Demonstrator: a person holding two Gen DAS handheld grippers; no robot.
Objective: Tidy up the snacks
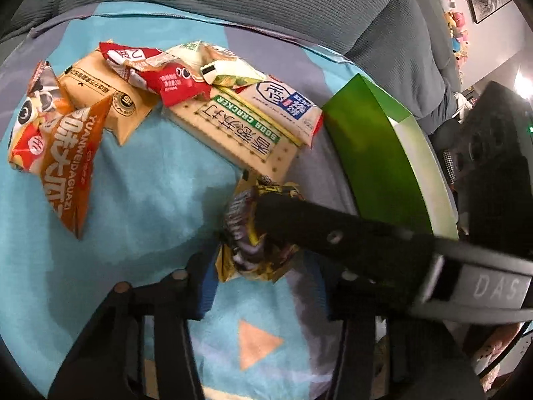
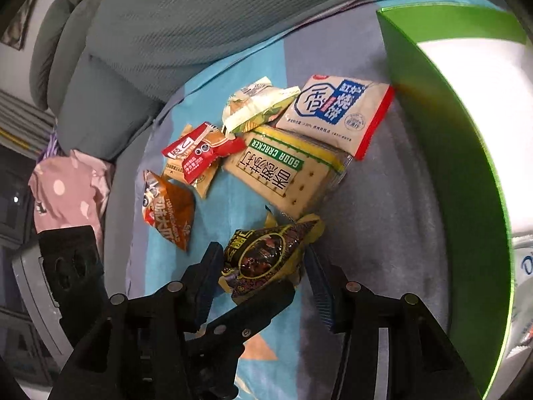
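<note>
Crinkled yellow-and-brown foil marks the snack packet (image 2: 266, 260) now pinched by both tools — the right hand-held gripper (image 2: 263, 278) is closed on its sides, and the left hand-held gripper (image 1: 246, 253) on the same packet. It lies on the blue bedspread (image 1: 140, 180) beside the green box (image 2: 443, 173). Six packets are left heaped beyond, so little seems sorted.

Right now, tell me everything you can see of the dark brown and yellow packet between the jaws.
The dark packet is a crumpled, glossy, foil-like wrapper, dark brown with yellow edges and print I cannot read. It lies on the blue blanket beside the soda cracker pack. The jaws of the right gripper pinch its sides. A finger of the left gripper touches its near end.
</note>
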